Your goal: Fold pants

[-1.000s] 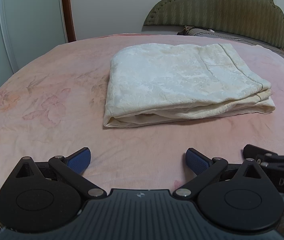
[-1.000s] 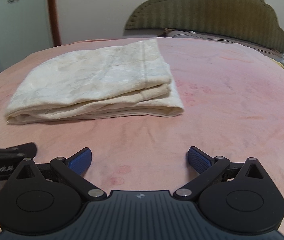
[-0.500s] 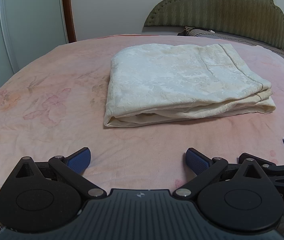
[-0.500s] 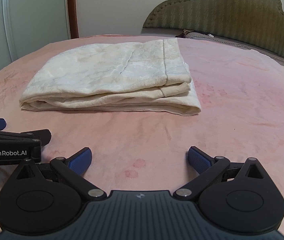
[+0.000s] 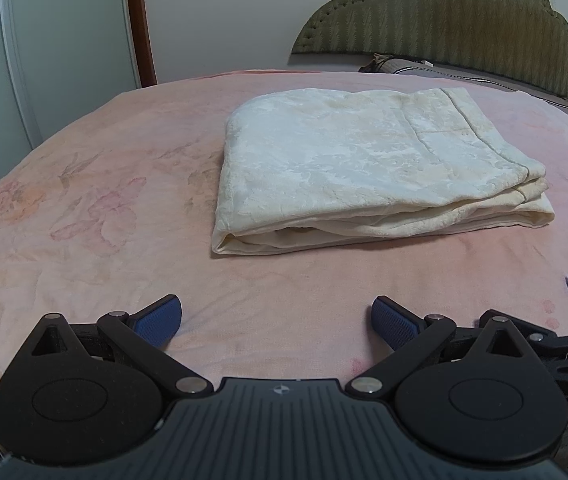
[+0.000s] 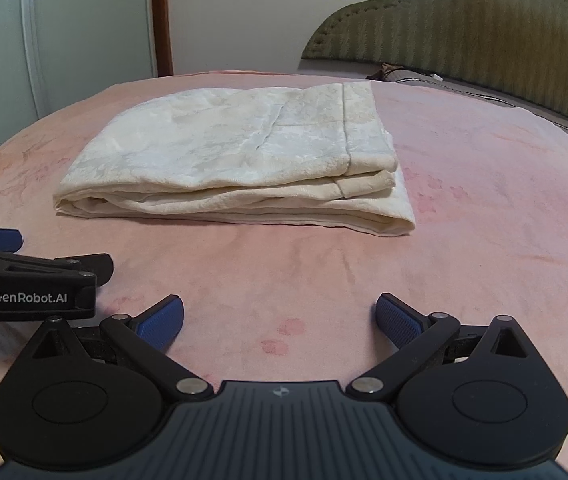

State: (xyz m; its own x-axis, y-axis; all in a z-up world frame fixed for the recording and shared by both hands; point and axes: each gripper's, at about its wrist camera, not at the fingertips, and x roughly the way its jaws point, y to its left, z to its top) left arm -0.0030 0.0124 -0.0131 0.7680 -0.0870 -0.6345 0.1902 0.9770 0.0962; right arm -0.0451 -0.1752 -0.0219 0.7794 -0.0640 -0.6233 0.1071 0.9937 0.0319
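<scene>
The cream pants [image 5: 368, 168] sit as a neat stacked rectangle on the pink floral bedspread [image 5: 83, 208], several layers showing along the near edge, one hem seam running across the top panel. From the look of that bundle, the folding appears finished: no leg trails out, no corner hangs loose, and nothing visible seems left to do beyond maybe a tidy-up pat.

Now the tongs. The left gripper [image 5: 276, 318] hovers low over bare blanket, its blue pads spread wide apart with nothing between them, touching no cloth. The pants lie ahead of it and slightly toward its right finger, well clear of the tips.

Over in the right wrist view, the right gripper [image 6: 279, 318] shows the same story: pads splayed wide, empty, only pink blanket in the gap. Here the bundle [image 6: 239, 164] lies ahead and off toward its left finger, again apart from the tips. The left gripper's body pokes in at that view's left edge, just beside the right one, so both tools rest side by side, short of the pants. Beyond the bundle stands the green upholstered headboard [image 6: 456, 28].
</scene>
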